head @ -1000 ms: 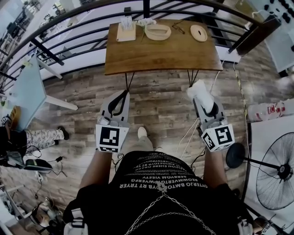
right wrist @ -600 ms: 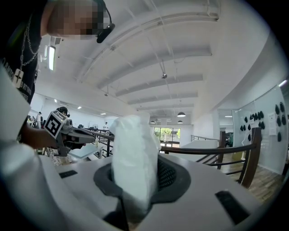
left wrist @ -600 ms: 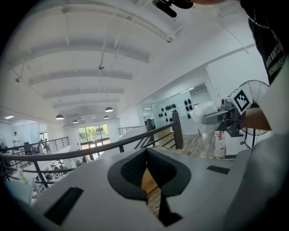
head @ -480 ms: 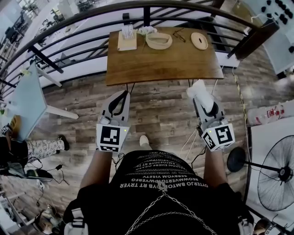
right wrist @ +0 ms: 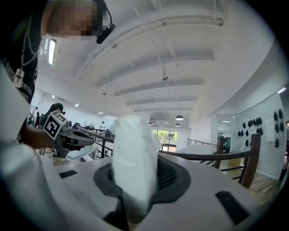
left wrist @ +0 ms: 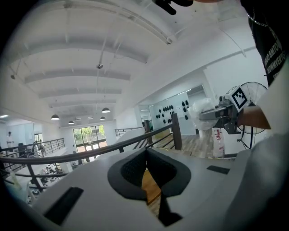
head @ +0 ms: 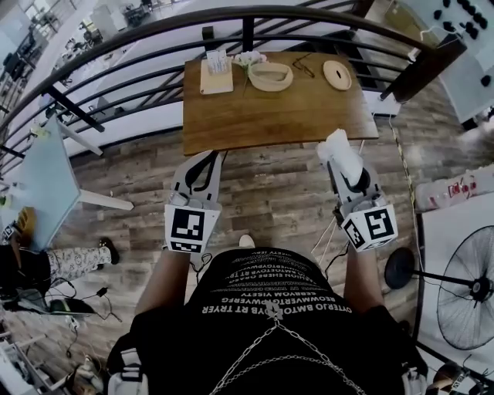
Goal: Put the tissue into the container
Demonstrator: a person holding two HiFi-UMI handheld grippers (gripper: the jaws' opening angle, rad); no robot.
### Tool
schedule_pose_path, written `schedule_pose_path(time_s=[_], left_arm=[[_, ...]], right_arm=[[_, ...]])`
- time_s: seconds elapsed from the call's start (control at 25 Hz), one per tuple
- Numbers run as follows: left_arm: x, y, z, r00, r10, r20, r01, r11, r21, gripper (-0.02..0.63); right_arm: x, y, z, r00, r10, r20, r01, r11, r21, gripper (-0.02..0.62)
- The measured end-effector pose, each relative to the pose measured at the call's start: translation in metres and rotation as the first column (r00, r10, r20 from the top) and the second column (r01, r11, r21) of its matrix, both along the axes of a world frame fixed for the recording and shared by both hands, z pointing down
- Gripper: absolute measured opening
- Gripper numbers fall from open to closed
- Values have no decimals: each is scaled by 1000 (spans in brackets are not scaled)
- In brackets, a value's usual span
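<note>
A white tissue (head: 336,146) sticks out forward from my right gripper (head: 345,165), which is shut on it; in the right gripper view the tissue (right wrist: 133,155) fills the space between the jaws. My left gripper (head: 211,158) is shut with nothing in it, its tips meeting in the left gripper view (left wrist: 146,151). Both are held over the floor, just short of the near edge of the wooden table (head: 278,116). At the table's far side lie an oval wooden container (head: 270,75), a round lid (head: 336,75) and a tissue box (head: 217,68).
A black railing (head: 247,19) curves behind the table. Glasses (head: 302,68) lie between container and lid. A standing fan (head: 467,287) is at the right. A pale blue table (head: 46,158) is at the left. Cables trail on the plank floor under the right gripper.
The table has drawn nearer and lower in the head view as the person stepped toward it. Both grippers moved forward with the body, the tissue still in the right one.
</note>
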State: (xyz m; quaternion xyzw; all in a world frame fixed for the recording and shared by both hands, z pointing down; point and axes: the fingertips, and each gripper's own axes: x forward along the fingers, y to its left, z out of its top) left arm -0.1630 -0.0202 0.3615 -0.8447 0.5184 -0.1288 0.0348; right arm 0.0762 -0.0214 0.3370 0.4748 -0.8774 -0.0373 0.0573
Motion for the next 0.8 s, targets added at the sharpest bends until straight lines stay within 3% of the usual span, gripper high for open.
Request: schedule_pose_path(time_s=[0.48, 0.8], left_arm=[[-16, -10, 7, 999, 28, -17, -28, 1000, -13, 25], [-21, -9, 2, 999, 2, -32, -2, 1000, -4, 25]], right_arm=[[-21, -9, -2, 1000, 3, -12, -4, 1000, -10, 115], [-27, -11, -8, 1000, -11, -27, 11, 1000, -6, 115]])
